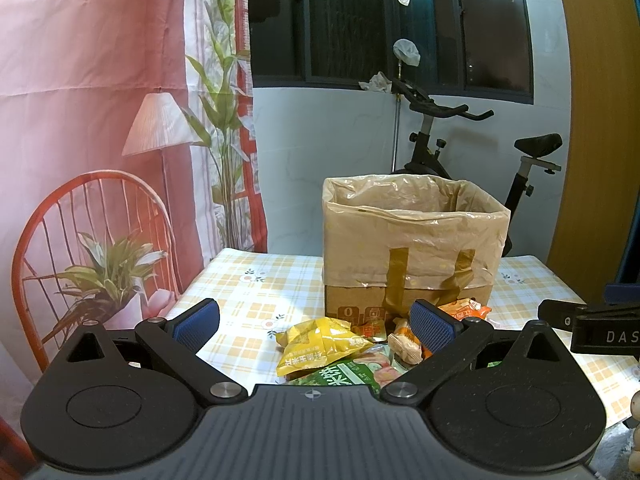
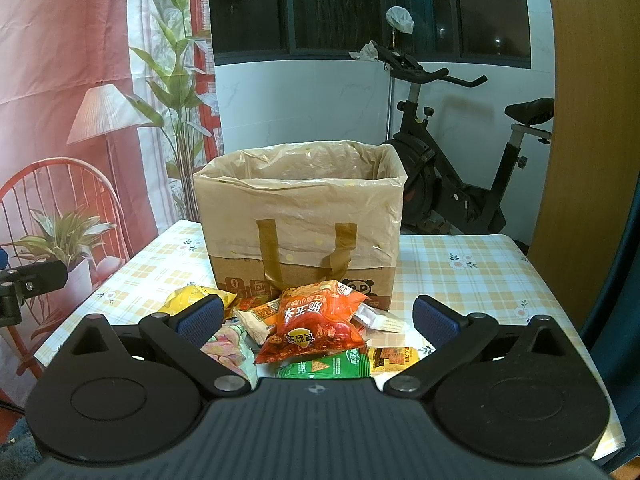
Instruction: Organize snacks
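Both grippers hover spread wide over the near edge of the checked table (image 2: 472,276). The left gripper (image 1: 316,326) frames a yellow snack bag (image 1: 320,344); the right gripper (image 2: 318,322) frames a red snack bag (image 2: 316,328). The plastic-lined cardboard box (image 2: 300,216) stands just beyond the pile.

You worked under even indoor light; the dark-paned window (image 1: 400,20) gave none. Glare glinted on the translucent tan plastic liner (image 2: 300,196) of the cardboard box. Both fisheye views bowed straight lines at the edges and vignetted the corners, yet focus stayed sharp.
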A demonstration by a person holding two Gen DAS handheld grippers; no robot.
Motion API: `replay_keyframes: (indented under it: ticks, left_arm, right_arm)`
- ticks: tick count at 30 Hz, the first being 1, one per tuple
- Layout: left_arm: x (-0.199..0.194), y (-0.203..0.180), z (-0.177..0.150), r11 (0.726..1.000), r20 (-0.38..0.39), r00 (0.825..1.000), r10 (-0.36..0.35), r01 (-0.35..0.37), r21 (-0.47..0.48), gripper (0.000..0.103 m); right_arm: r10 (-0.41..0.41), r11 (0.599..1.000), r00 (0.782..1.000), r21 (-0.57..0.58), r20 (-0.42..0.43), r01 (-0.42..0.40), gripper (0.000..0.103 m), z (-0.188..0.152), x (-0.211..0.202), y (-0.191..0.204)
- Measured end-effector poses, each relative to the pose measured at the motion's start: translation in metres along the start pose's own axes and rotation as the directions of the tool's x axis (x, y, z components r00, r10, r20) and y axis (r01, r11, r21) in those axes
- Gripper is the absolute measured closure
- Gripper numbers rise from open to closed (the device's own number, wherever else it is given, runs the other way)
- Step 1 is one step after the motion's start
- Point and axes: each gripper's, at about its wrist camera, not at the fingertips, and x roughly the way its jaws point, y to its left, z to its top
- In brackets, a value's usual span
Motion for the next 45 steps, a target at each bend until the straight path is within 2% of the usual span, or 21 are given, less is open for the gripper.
replay_keyframes:
  ticks: [17, 22, 25, 30, 33, 38, 45]
  left_arm:
    - [0.012, 0.013, 0.004, 1.0, -0.001, 1.0, -0.009, 0.009, -0.021, 0.001]
    - [0.029, 0.028, 0.009, 0.997, 0.003, 1.0, 0.0, 0.001, -0.074, 0.001]
    - [0.044, 0.03, 0.005, 0.996, -0.006, 1.0, -0.004, 0.003, -0.091, 0.001]
    - [0.072, 0.029, -0.013, 0.993, -0.056, 0.998, -0.029, 0.022, -0.116, 0.002]
    - [0.09, 0.029, -0.026, 0.989, -0.1, 0.993, -0.065, 0.051, -0.142, 0.007]
    - [0.113, 0.025, -0.046, 0.984, -0.147, 0.983, -0.112, 0.09, -0.151, 0.007]
    - [0.137, 0.02, -0.074, 0.972, -0.23, 0.956, -0.181, 0.139, -0.187, 0.007]
  right_arm:
    - [0.022, 1.0, 1.0, 0.018, 0.001, -0.022, 0.0, -0.006, 0.003, -0.006]
    - [0.004, 1.0, 0.995, 0.008, 0.103, -0.004, 0.0, -0.004, 0.014, -0.02]
    - [-0.01, 1.0, 0.993, -0.018, 0.121, 0.012, 0.0, 0.001, 0.028, -0.022]
    - [0.001, 0.999, 0.996, -0.051, 0.093, 0.004, 0.0, -0.012, 0.058, -0.018]
    - [0.012, 0.998, 0.999, -0.055, 0.041, -0.01, 0.0, -0.027, 0.078, -0.016]
    - [0.017, 0.999, 0.998, -0.044, -0.068, -0.02, 0.0, -0.051, 0.106, -0.017]
    - [0.026, 1.0, 0.986, 0.006, -0.164, -0.025, 0.0, -0.08, 0.123, -0.027]
